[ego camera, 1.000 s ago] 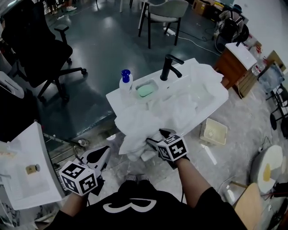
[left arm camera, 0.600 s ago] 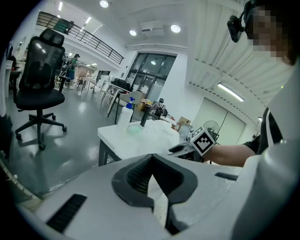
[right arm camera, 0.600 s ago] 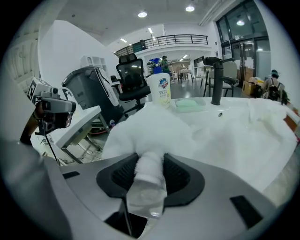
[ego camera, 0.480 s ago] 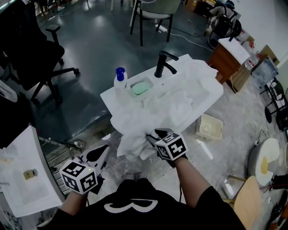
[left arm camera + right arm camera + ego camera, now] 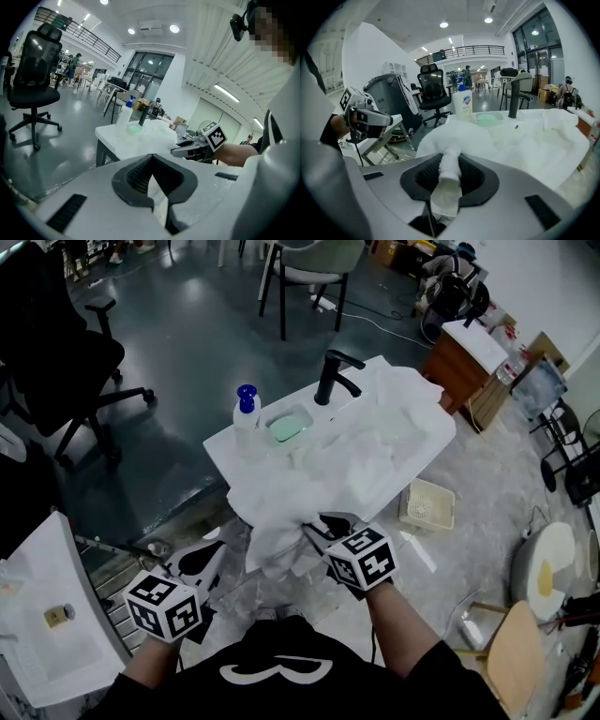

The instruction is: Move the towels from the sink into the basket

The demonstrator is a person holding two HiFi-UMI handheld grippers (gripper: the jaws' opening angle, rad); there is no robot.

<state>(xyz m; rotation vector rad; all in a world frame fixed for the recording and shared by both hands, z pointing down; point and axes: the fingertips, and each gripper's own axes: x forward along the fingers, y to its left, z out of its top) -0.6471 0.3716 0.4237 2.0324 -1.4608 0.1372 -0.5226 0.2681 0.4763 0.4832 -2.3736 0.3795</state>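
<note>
Right gripper view: right gripper (image 5: 449, 171) jaws, just closing, being clamped on towel (image 5: 454, 133) fold, lower centre. Other towels (image 5: 375, 451) lying in sink (image 5: 217, 442), frame centre. Left gripper (image 5: 202, 563) jaws together, nothing held. Risk: other towels being dragged onto floor by tangled folds; basket (image 5: 427, 505) being missed.

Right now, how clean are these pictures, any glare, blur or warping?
Head view: sharp, but the white towels blend into the white sink. Left gripper view: fisheye bending, dark corners, a mosaic patch top right. Right gripper view: same bending, bright ceiling lights.
</note>
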